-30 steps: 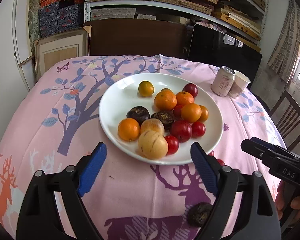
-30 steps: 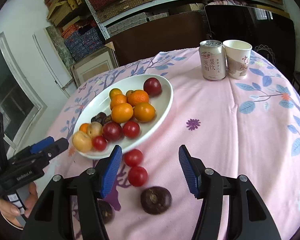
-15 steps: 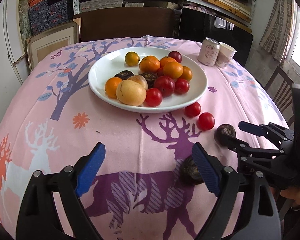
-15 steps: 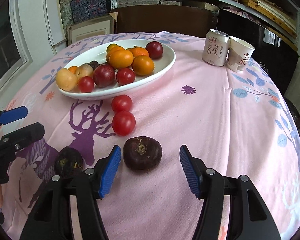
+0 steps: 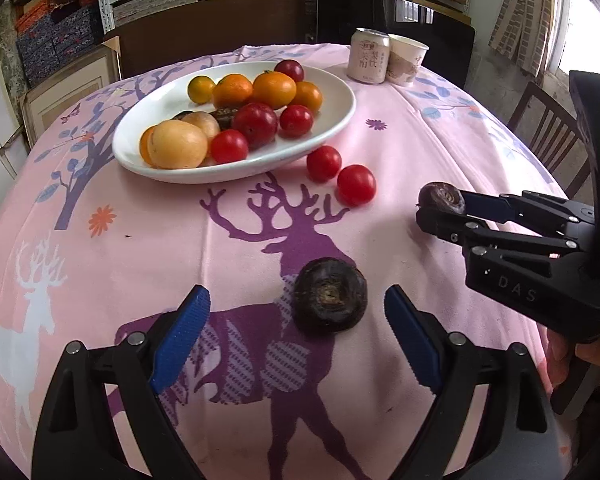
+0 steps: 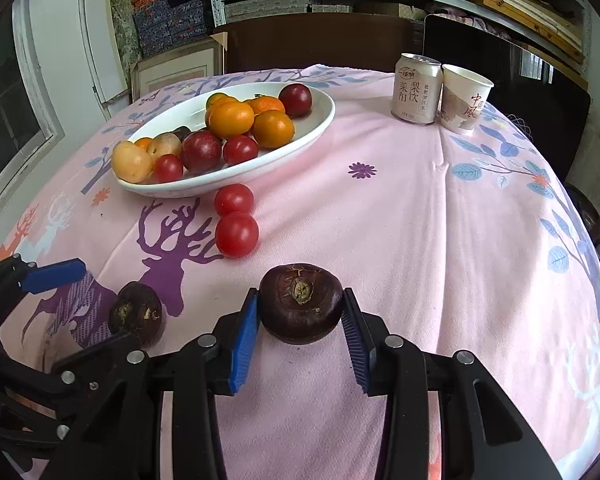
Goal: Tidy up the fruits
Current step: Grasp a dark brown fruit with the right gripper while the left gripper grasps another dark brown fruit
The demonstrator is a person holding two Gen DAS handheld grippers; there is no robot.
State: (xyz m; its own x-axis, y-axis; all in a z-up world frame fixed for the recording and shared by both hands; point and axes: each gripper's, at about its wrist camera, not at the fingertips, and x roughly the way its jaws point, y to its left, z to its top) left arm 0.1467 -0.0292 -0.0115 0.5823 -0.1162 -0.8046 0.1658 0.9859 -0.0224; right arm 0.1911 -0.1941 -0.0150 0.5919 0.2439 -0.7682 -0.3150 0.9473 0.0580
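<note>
Right wrist view: right gripper (image 6: 300, 320) pinching a dark water chestnut (image 6: 301, 303). Left gripper (image 5: 296, 336) spread wide, second water chestnut (image 5: 329, 302) between its fingers, on the tabletop (image 5: 400, 152).

drink can (image 6: 417, 89) | paper cup (image 6: 464, 103) touching | pink tablecloth (image 6: 440, 220)

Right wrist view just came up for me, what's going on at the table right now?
A person is gathering loose fruit from the tablecloth. The right tool has its blue pads against both sides of a dark purple fruit, which looks gripped but not lifted. The left tool is open around a second dark fruit, not touching it. Two red tomatoes lie beside the white plate, which already holds most of the fruit.
</note>
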